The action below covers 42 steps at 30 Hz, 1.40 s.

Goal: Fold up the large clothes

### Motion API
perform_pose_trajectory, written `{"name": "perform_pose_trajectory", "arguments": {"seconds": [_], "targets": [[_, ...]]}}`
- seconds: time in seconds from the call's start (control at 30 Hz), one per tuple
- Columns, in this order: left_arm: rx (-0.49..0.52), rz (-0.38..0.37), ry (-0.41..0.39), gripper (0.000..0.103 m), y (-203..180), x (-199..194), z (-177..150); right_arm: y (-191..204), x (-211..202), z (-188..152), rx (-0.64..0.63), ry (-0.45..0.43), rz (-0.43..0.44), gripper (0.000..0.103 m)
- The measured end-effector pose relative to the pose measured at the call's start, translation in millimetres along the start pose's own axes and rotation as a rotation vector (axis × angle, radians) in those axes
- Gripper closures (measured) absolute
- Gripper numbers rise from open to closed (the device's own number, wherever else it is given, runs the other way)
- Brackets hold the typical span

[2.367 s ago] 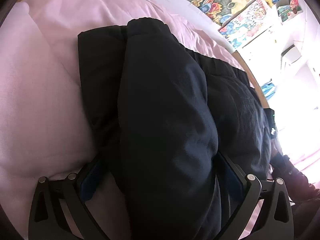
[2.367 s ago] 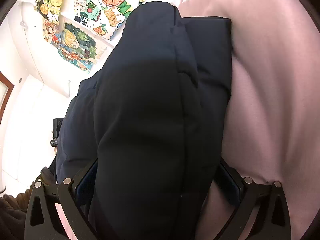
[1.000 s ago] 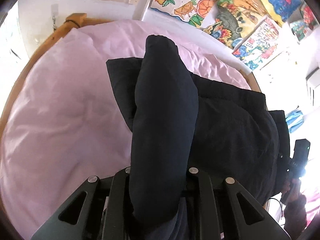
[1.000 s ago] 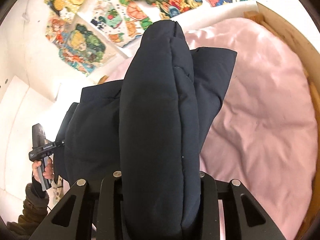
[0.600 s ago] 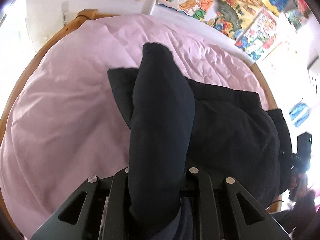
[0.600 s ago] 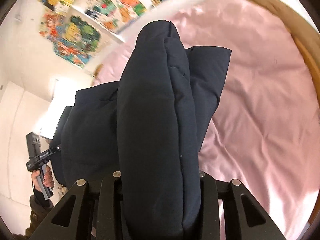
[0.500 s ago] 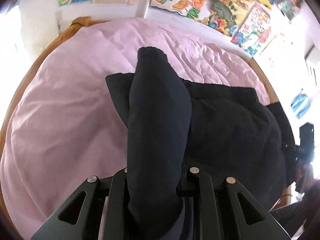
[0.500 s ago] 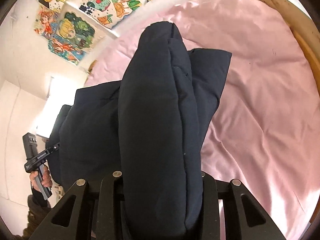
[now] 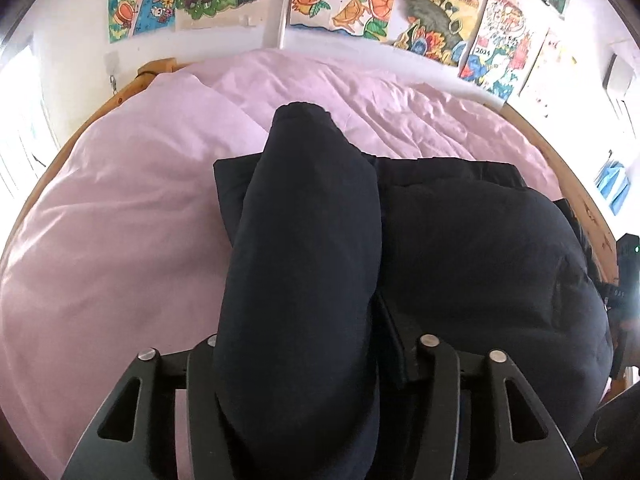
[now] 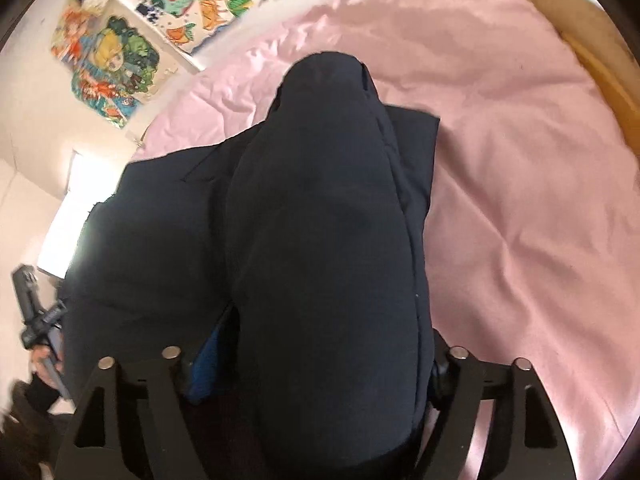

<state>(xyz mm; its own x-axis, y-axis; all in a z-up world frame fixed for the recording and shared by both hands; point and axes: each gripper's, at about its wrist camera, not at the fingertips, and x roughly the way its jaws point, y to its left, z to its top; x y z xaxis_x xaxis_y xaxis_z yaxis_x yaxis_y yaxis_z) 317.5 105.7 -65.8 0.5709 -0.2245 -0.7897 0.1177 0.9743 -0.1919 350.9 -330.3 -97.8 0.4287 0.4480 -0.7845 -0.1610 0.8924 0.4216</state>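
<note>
Currently catalogued: one garment, two grippers.
Jacket: a dark padded jacket (image 9: 472, 264) is lying folded on the pink duvet (image 9: 120, 220), filling the centre and right of the left wrist view and the centre and left of the right wrist view (image 10: 152, 248).
Sleeve rolls: a thick fold (image 9: 304, 248) is rising up the middle of each view (image 10: 328, 240), hiding much of what lies behind it.
Left gripper (image 9: 308, 354): its jaws have just been opening; the fold is sitting between them, a gap showing on its right side.
Right gripper (image 10: 316, 354): its jaws have just been opening wide; the fold is lying between them with a blue pad (image 10: 208, 356) exposed at lower left.
Hard to read: fingertips are being covered by fabric in both views; the right wrist view is blurring.
Cut off: wooden bed frame (image 9: 576, 196) and wall drawings (image 9: 432, 12) are running out of frame.
</note>
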Motion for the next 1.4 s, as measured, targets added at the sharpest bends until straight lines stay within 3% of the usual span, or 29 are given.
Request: {"name": "perform_pose_trajectory", "arguments": {"seconds": [0.1,0.3,0.47,0.57,0.63,0.83,1.03,1.2,1.3,1.4], "targets": [[-0.013,-0.005,-0.002,0.048,4.4,6.5,-5.6,4.0,6.8,-8.4,-0.043,-0.036,-0.020,0.019],[-0.090,-0.014,0.009,0.040,13.0,-1.7,-0.5,-12.8,-1.9,-10.6,-0.006,-0.029,-0.008,0.010],[-0.207,-0.015,0.065,0.029,21.9,-14.1,7.7,-10.3,-19.9,-13.5,-0.023,-0.043,-0.073,0.009],[-0.253,-0.003,0.092,0.028,25.2,-27.0,14.8,-3.7,-35.1,-17.1,-0.028,-0.082,-0.124,0.007],[-0.245,0.028,0.051,0.028,21.4,-44.7,19.6,-1.4,-45.2,-21.2,-0.013,-0.113,-0.137,0.001],[-0.169,0.097,-0.095,0.022,-12.6,-98.4,12.6,20.1,-80.4,-31.5,0.023,-0.259,-0.191,0.000],[-0.109,0.085,-0.206,0.013,-58.2,-128.3,-19.6,52.0,-119.6,-50.9,-0.008,-0.438,-0.232,0.000],[-0.129,0.072,-0.294,0.011,-86.7,-146.5,-46.5,74.0,-142.5,-78.9,-0.031,-0.541,-0.206,0.000],[-0.160,0.091,-0.355,0.003,-98.8,-157.1,-64.0,83.2,-149.3,-93.4,-0.062,-0.568,-0.197,0.000],[-0.156,0.110,-0.405,0.002,-109.4,-164.0,-78.6,97.9,-155.9,-112.3,-0.133,-0.596,-0.199,0.000]]}}
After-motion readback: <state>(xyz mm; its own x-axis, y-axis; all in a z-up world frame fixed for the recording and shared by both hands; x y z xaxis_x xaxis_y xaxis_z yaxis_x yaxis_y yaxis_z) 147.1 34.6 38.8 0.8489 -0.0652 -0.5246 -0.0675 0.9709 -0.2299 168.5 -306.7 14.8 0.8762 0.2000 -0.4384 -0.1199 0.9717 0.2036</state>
